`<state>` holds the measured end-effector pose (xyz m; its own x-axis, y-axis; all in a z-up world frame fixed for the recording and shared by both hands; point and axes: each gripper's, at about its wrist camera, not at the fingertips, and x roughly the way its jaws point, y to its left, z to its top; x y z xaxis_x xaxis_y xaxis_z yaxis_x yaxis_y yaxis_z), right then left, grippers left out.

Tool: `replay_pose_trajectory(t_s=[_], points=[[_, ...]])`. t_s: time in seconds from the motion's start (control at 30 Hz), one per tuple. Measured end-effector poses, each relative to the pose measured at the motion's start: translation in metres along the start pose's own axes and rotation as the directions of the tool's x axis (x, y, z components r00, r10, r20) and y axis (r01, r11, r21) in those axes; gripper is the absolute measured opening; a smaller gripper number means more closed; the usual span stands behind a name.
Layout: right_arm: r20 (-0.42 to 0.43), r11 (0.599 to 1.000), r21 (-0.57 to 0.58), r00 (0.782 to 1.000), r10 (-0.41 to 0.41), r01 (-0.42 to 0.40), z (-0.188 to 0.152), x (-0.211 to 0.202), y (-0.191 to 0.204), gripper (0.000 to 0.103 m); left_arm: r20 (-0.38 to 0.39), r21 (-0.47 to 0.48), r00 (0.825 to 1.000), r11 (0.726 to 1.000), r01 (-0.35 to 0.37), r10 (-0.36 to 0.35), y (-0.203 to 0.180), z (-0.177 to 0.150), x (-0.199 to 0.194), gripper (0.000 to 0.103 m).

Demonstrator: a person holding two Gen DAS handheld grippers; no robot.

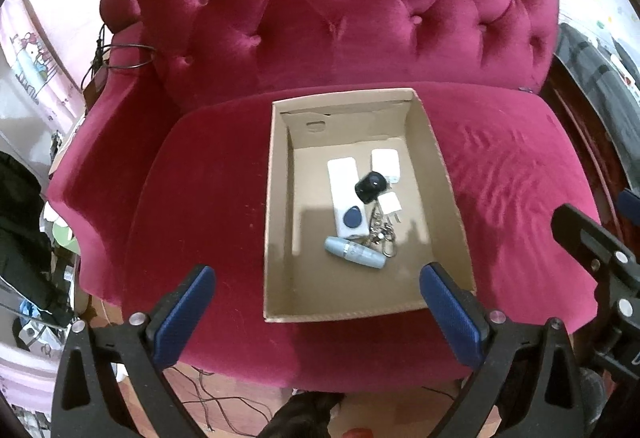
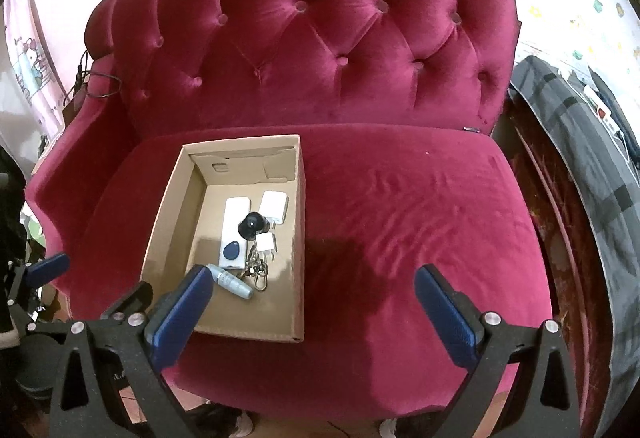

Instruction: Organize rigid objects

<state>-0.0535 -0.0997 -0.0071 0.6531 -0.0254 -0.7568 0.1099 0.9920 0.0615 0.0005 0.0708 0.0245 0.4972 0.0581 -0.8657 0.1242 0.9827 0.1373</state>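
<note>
Both jaws stand wide and empty, left gripper (image 1: 316, 302) and right gripper (image 2: 314, 304) above the sofa (image 2: 400, 217), while the box (image 1: 276, 197) holds small hard items, of which the light, probably slick tube (image 1: 354, 253) looks best pinched across its middle.

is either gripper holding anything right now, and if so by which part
Nothing is held. The left gripper and right gripper are both open and empty, above the crimson velvet sofa.
</note>
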Motion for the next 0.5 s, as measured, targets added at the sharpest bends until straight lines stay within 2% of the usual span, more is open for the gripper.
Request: replay_pose_trajectory(t_s=[0.13, 0.5], points=[[-0.003, 1.000, -0.011, 1.000, -0.007, 0.007, -0.002, -0.003, 0.000, 0.103, 0.002, -0.002, 0.999, 0.999, 0.040, -0.040, -0.004, -0.003, -0.006, 0.103], [-0.005, 1.000, -0.015, 1.000, -0.008, 0.008, -0.004, -0.007, -0.001, 0.103, 0.010, 0.009, 1.000, 1.000, 0.026, -0.026, -0.008, -0.003, -0.011, 0.103]])
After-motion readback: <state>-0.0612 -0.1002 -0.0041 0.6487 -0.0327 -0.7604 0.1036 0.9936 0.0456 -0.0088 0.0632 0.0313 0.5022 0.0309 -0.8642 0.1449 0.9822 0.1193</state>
